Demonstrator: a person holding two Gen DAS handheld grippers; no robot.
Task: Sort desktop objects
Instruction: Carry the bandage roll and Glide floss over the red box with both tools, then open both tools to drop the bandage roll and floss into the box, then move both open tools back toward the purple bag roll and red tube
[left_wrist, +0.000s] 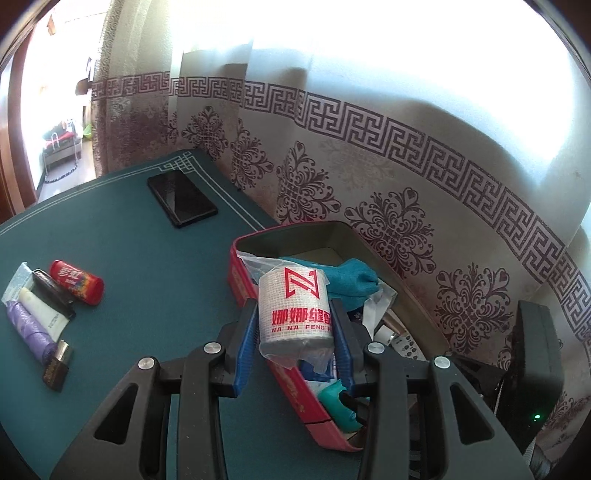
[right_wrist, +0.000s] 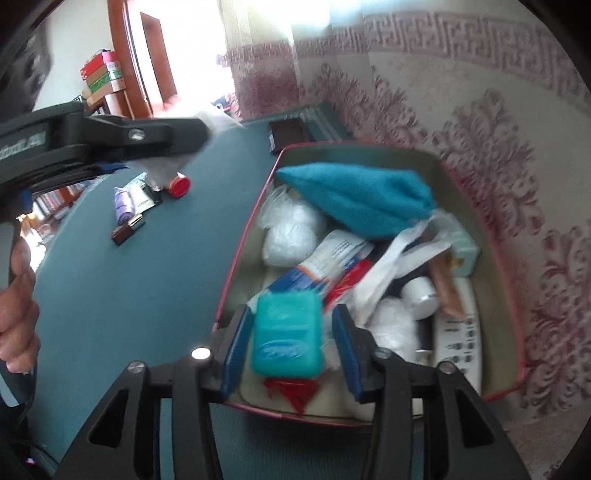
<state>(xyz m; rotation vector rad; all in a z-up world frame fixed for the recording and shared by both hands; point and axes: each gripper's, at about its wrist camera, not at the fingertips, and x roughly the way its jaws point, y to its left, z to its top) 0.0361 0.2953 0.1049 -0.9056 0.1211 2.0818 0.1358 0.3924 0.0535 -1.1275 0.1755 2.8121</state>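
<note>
Patterned curtain backs a teal table (left_wrist: 122, 236) on which a red tin (left_wrist: 243, 284) of mixed clutter stands at the far right, close to the curtain. Your left gripper (left_wrist: 295, 325) is clamped on a wrapped white roll (left_wrist: 293, 306) printed with red characters, held raised above the tin's near-left rim. Your right gripper (right_wrist: 288, 332) has both blue pads bracketing a teal case (right_wrist: 286, 332) lying at the tin's near end; motion blur leaves it unclear whether the pads touch it yet.

At the left of the table, 1 row is already laid out: red tube (left_wrist: 77, 282), black case (left_wrist: 53, 293), white tube (left_wrist: 44, 314), purple roll (left_wrist: 29, 328) and small dark bottle (left_wrist: 57, 365). A black phone (left_wrist: 181, 197) lies apart at the far side.

Judged step: carrying the roll out to that row while the teal case is being taken.

- Keep the roll's loose wrapper clear of the tin's rim as you swing left.
- Set it down beside the row's open end, not on the bottle.
- Centre the case between the right pads before lifting; its smooth shell will likely slip if pinched near an edge.
- Lift straight up, since plastic bags (right_wrist: 291, 229) crowd the case.
</note>
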